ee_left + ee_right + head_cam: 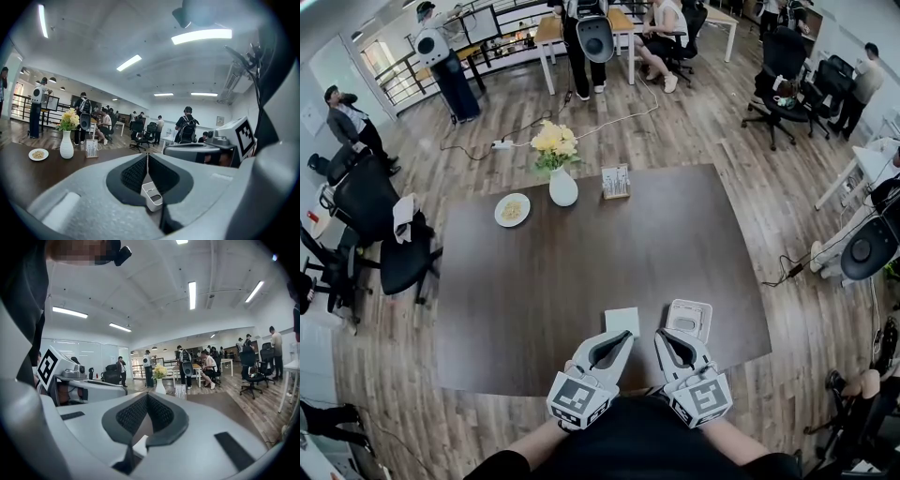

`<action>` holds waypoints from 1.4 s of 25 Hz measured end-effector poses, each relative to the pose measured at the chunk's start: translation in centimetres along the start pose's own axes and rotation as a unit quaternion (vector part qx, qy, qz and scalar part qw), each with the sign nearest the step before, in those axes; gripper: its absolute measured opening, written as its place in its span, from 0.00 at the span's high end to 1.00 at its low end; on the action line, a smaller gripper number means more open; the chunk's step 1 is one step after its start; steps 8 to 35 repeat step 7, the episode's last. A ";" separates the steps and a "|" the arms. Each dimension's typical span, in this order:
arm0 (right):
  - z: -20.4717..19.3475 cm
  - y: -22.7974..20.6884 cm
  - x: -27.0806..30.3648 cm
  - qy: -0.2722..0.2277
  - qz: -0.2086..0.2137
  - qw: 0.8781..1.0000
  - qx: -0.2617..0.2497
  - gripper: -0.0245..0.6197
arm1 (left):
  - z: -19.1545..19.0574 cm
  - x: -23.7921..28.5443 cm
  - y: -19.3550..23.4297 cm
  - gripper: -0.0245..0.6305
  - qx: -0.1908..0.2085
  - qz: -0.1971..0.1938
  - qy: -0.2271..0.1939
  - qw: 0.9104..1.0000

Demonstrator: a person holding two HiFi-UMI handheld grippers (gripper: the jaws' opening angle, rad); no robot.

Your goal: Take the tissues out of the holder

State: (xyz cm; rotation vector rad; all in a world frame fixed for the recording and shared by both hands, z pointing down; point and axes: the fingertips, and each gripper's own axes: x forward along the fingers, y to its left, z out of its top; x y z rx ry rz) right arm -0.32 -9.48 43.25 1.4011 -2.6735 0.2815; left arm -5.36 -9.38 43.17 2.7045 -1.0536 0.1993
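A person stood at the near edge of a dark brown table (581, 262), with one hand-held gripper in each hand. The left hand-held gripper (626, 337) and the right hand-held gripper (662, 336) both had their jaws pressed together, ribbed pads meeting at the tips, with nothing held.

The white tissue holder (689, 317) lay on the table just beyond the right hand-held gripper, its open face up. Just left of the tissue holder, and apart from it, lay a flat white square. It was probably a stack of tissues (622, 320), and it sat right ahead of the left hand-held gripper.

The step looked like a pause beside the tissue holder. Some tissue seemed to be out, and neither gripper was working. Whether any tissue was inside the tissue holder could not be told.

The next move would probably need one gripper to open its jaws, dip into the tissue holder's opening and close on the paper. The other might have to press on the rim, since so light a holder could lift too.

Counted:
- Two hand-held grippers, one tissue holder and one stack of tissues.
- Well beyond the tissue holder, near the table's far edge: one white vase (562, 187) of yellow flowers (553, 141), one plate (513, 209) and one small upright stand (616, 181).
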 end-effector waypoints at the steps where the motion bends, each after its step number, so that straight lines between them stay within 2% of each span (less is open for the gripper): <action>1: 0.0 0.1 0.1 -0.001 0.000 1.000 -0.001 0.95 | 0.0 -0.1 0.1 0.94 0.000 -0.001 0.000 1.000; 35: -0.1 0.8 0.4 0.001 -0.004 1.000 -0.001 0.95 | -0.1 -0.6 0.6 0.94 0.000 0.001 -0.001 1.000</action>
